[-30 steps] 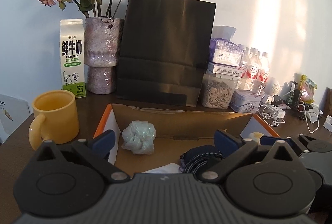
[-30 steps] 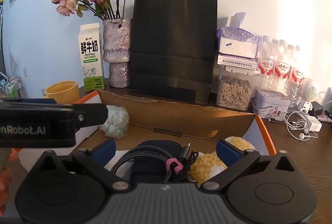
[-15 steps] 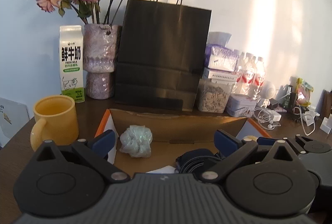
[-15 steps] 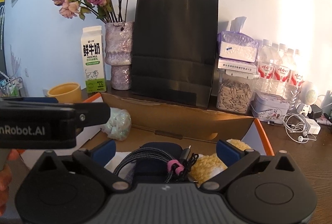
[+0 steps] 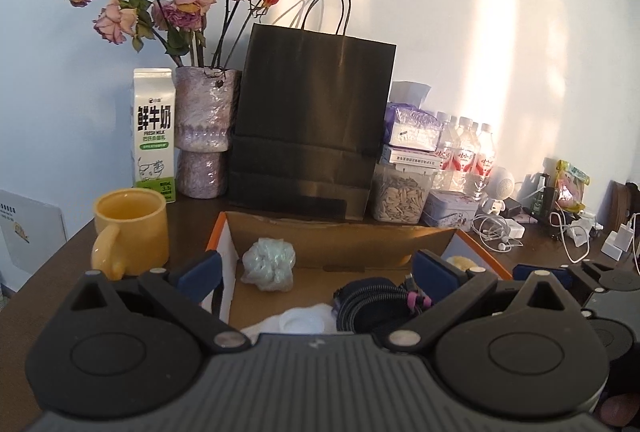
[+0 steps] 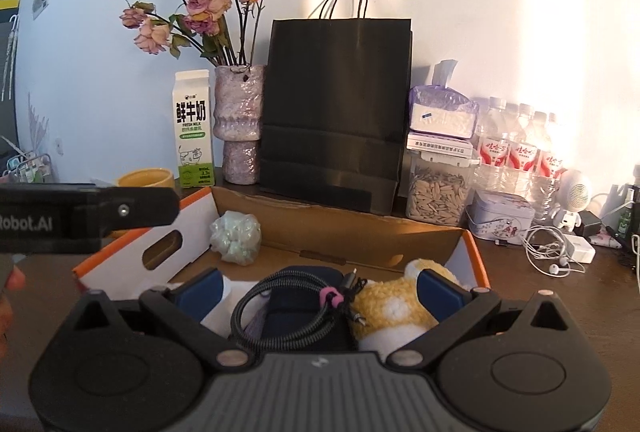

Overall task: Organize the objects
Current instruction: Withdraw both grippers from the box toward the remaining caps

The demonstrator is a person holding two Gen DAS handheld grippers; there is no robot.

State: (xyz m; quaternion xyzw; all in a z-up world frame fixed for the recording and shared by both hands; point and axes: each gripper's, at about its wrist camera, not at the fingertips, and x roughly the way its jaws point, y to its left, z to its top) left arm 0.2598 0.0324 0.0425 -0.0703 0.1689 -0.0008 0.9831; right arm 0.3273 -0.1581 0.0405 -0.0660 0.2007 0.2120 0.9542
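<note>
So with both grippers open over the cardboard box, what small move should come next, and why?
Probably lower the right gripper onto the coiled braided cable. Its fingers are spread, nothing is between them, and the cable lies right below, on a dark pouch beside the yellow plush toy in the box. The left gripper is also open, further from it.

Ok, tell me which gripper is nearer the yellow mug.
Left. The left gripper hangs just right of the yellow mug; the right gripper sits farther right, over the cardboard box.
</note>
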